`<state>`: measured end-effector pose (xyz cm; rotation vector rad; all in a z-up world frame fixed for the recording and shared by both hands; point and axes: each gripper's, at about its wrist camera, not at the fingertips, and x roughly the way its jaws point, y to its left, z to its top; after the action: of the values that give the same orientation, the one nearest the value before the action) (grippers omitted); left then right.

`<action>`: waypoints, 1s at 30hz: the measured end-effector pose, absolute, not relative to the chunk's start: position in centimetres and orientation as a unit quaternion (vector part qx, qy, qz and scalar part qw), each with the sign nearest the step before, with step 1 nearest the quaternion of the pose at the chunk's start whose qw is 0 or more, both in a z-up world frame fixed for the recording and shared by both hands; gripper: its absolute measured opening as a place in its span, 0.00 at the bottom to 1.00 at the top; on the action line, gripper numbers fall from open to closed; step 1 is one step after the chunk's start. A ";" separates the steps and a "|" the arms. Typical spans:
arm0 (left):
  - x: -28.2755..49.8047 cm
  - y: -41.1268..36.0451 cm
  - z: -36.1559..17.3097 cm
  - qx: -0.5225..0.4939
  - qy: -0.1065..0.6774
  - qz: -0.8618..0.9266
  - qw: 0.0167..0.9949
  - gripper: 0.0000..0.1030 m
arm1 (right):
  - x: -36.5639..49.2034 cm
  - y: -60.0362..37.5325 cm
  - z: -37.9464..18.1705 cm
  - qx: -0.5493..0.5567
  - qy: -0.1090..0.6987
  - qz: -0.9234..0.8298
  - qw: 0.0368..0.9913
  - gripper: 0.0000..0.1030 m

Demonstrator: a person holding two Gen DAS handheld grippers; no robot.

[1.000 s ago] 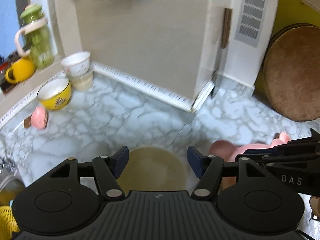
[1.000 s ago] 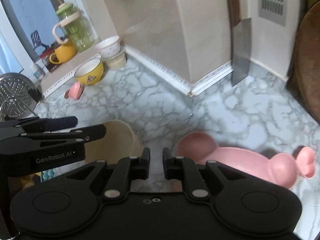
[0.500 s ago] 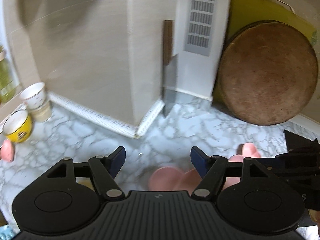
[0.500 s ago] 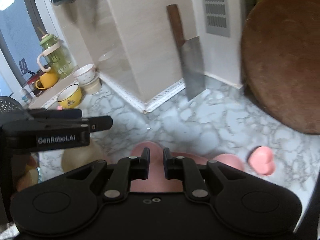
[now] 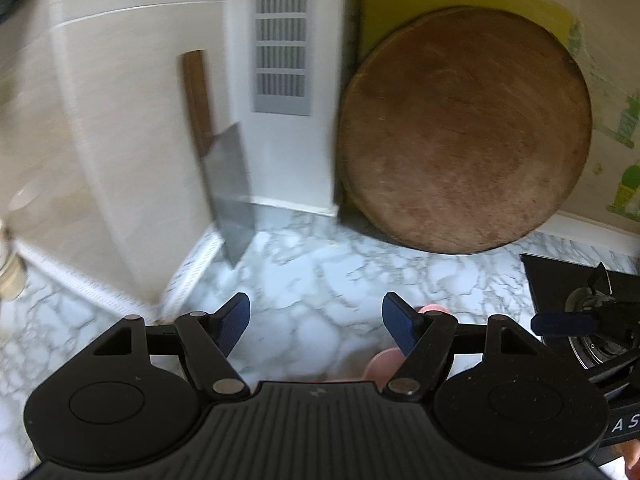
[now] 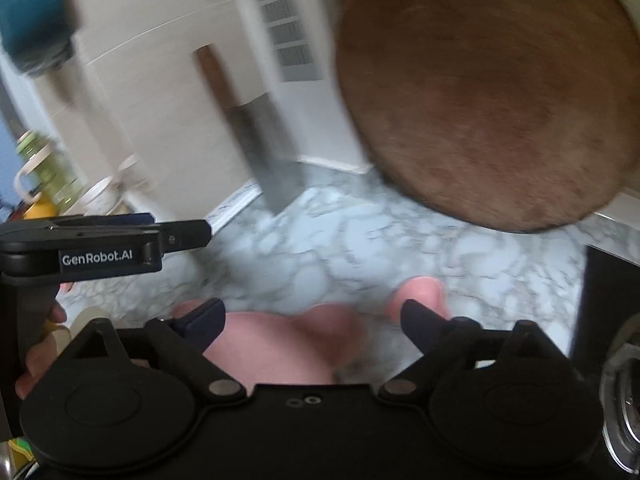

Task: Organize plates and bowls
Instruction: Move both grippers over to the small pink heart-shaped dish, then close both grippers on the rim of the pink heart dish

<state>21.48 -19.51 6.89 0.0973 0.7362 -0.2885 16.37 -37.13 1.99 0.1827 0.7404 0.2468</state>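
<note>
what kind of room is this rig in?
Almost certainly a home kitchen. A round wooden chopping board leans against the wall on a marble-pattern counter, a cleaver stands propped in the corner, and the edge of a gas hob shows at right.

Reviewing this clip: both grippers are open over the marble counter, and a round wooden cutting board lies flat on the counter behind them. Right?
Not quite. The round wooden cutting board stands on edge, leaning against the wall, as the left wrist view shows. The rest holds: left gripper and right gripper are open over the marble counter.
</note>
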 end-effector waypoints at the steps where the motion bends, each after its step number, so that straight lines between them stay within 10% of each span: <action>1: 22.0 -20.2 6.6 0.052 0.360 -0.148 0.919 0.74 | 16.5 -37.7 1.9 0.088 0.360 0.114 0.922 0.94; 30: 32.8 -30.9 -4.7 0.109 0.474 -0.240 0.840 0.76 | 22.9 -42.5 -6.4 0.099 0.425 0.021 0.899 0.90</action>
<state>32.76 -30.93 -4.68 0.2300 1.0024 -0.5073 22.89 -42.49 -6.44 0.2041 0.8805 0.0444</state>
